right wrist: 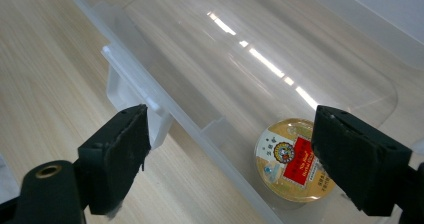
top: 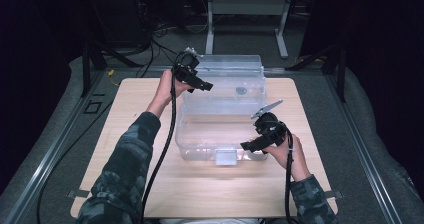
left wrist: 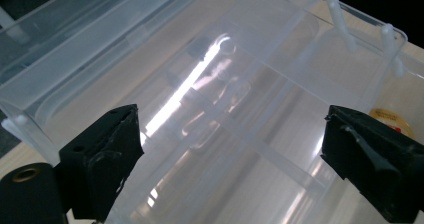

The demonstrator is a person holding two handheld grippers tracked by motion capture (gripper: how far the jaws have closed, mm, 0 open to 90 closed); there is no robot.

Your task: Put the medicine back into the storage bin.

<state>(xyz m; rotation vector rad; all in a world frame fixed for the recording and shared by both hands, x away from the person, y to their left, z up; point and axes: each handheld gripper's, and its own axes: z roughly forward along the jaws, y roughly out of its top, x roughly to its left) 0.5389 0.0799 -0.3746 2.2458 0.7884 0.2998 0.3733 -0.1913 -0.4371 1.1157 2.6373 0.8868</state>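
- Clear plastic storage box [top: 220,134] sitting open on the wooden table [top: 150,184], with its clear lid [top: 227,79] standing up behind it.
- Lying inside the box, a small round tin [right wrist: 291,159] with a gold rim and a red label, showing just inside the right jaw in the right gripper view.
- Box's front wall and its latch tab [right wrist: 131,91] running between the right gripper's jaws in that view, the tab just above the left jaw.
- Right gripper [top: 254,146] hovering at the box's near right corner, jaws standing wide apart and pressing on nothing.
- Left gripper [top: 205,86] hanging at the lid's left edge, jaws spread apart with nothing pinched between them.
- Lid's glossy clear surface [left wrist: 220,89] spanning the gap between the left gripper's jaws in the left gripper view; a sliver of the gold tin [left wrist: 392,120] peeking just above the right jaw.
- Camouflage sleeves [top: 125,164] and black cables [top: 165,144] trailing back from both grippers.
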